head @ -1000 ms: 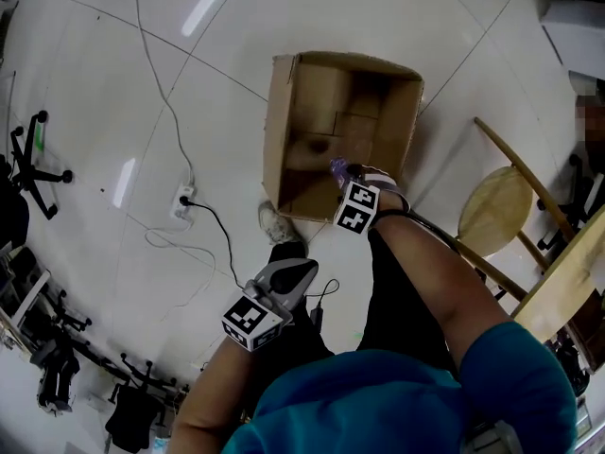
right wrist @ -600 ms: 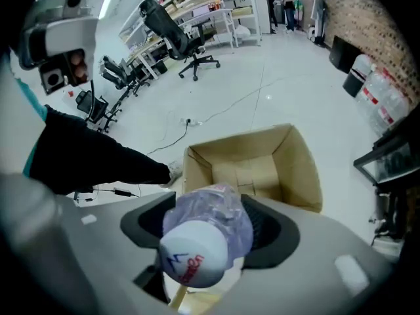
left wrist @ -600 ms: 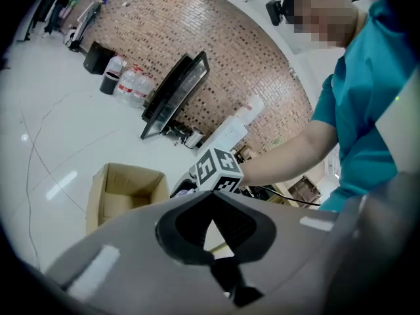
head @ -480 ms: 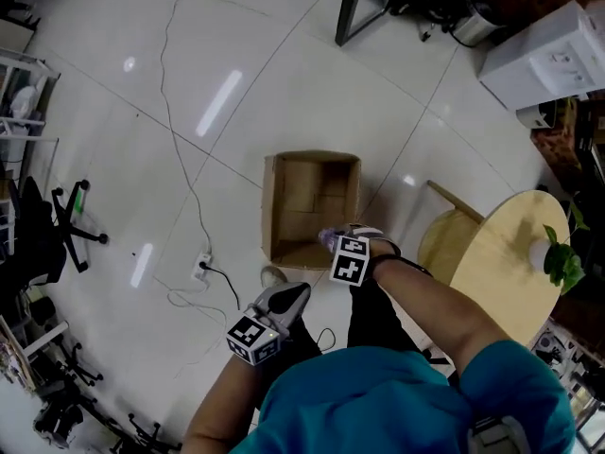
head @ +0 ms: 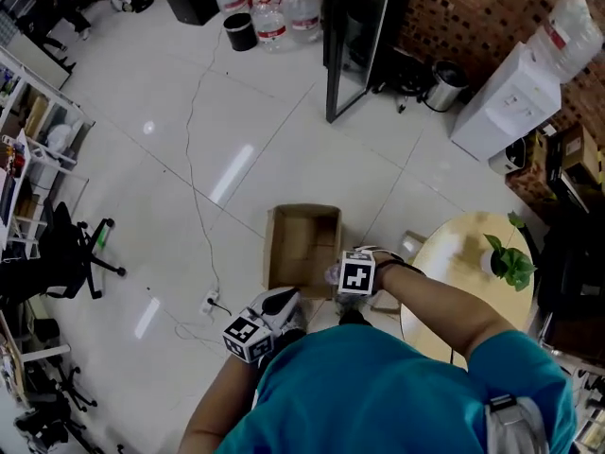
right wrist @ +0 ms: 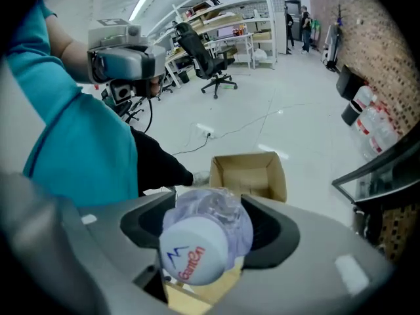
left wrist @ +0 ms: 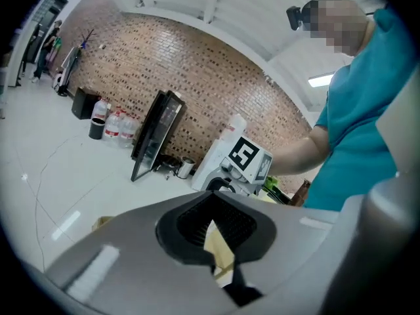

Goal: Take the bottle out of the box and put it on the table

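Note:
The clear plastic bottle (right wrist: 205, 231) with a white cap (right wrist: 193, 253) sits crosswise between my right gripper's (right wrist: 207, 236) jaws, cap toward the camera. In the head view that right gripper (head: 336, 274) holds the bottle (head: 332, 273) high above the near right corner of the open cardboard box (head: 301, 244), which stands on the floor and looks empty. The box (right wrist: 249, 174) also shows far below in the right gripper view. My left gripper (head: 284, 301) hangs near my body, jaws together with nothing in them; its tips (left wrist: 213, 262) meet. A round wooden table (head: 454, 277) stands to the right.
A small potted plant (head: 510, 263) sits on the table. A power strip with cables (head: 210, 303) lies left of the box. An office chair (head: 71, 253) is at the left, a water dispenser (head: 520, 97) and a black cabinet (head: 364, 26) at the back.
The view has risen far above the floor, so the box looks small. Both grippers rose; the right one lifted the bottle out of the box. The round table came into view.

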The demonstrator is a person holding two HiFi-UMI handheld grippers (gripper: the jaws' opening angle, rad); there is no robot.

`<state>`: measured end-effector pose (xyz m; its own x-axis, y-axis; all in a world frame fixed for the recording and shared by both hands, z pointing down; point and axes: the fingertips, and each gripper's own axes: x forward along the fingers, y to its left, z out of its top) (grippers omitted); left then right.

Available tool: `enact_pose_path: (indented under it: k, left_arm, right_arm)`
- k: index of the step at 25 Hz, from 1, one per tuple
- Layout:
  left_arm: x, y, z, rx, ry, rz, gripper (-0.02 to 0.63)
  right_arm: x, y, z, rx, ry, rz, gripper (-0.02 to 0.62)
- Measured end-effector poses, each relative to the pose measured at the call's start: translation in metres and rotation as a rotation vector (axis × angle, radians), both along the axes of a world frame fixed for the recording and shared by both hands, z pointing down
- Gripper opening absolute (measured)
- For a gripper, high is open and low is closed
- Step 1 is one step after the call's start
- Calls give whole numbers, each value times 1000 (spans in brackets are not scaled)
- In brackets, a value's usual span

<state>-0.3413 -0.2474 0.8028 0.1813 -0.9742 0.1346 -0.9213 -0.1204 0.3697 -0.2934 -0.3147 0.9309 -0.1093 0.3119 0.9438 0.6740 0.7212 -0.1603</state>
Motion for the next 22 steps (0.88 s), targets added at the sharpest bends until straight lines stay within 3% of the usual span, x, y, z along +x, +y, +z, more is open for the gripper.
enact_pose_path:
  k: [4,10,13,18,22]
  left_arm:
    - [12,28,-51,41,-5,95,0]
    - [16,99,-125,95,-13,303,0]
    - [23,104,-150,110,1,380,0]
    - [79,96,-194,112,21,506,0]
    - [129,95,-233,136,-24,593,0]
  right_arm:
    - [12,20,-62,14,-44,68,308]
    - [27,65,-174,62,-98,327,310]
    - [49,58,-215,89,-118,436,310]
    - [138,45,-281,105,-146,635,310]
    - [214,46,-319,124,-165,751,310]
